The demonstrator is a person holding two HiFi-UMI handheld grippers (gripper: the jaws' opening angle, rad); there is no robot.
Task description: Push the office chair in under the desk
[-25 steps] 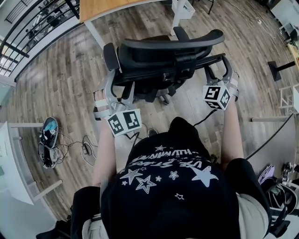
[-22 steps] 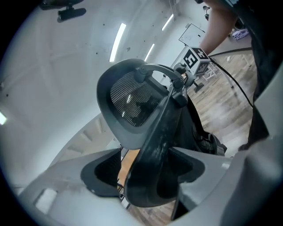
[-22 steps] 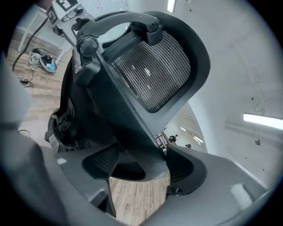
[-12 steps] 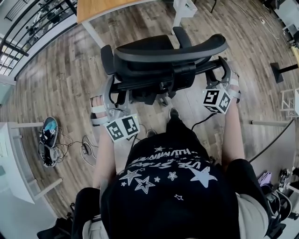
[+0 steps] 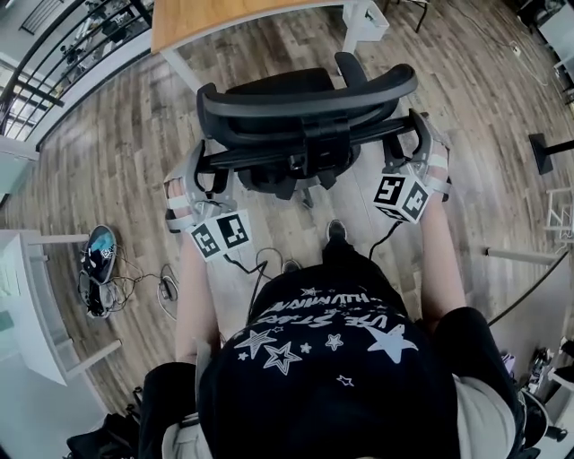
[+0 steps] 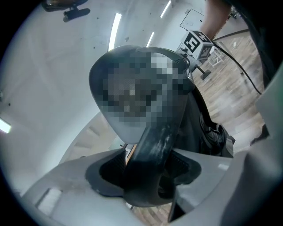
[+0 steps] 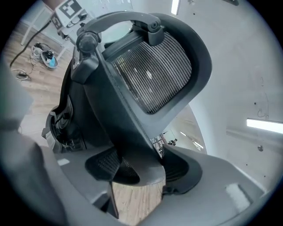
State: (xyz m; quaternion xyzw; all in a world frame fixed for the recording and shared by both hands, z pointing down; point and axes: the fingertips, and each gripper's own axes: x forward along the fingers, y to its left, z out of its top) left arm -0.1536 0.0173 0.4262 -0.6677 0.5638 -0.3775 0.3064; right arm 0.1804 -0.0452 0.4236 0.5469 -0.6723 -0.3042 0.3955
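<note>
1. The left gripper is clenched on a smooth, curved black frame bar of the office chair. Its jaws have just been closing, and the bar is pressed between the dark ribbed pads.
2. The right gripper is clamped in the same way on the flatter, angular bar at the chair's other side, its jaws having just been closing round it.
3. Above the right gripper's jaws, a rounded mesh panel of fine grey weave is framed by a matte plastic rim.
4. The chair is held directly ahead of both grippers. The desk, with a flat wooden top on white legs, lies just beyond it.
5. A wood-grain plank floor is spread beneath both grippers.
</note>
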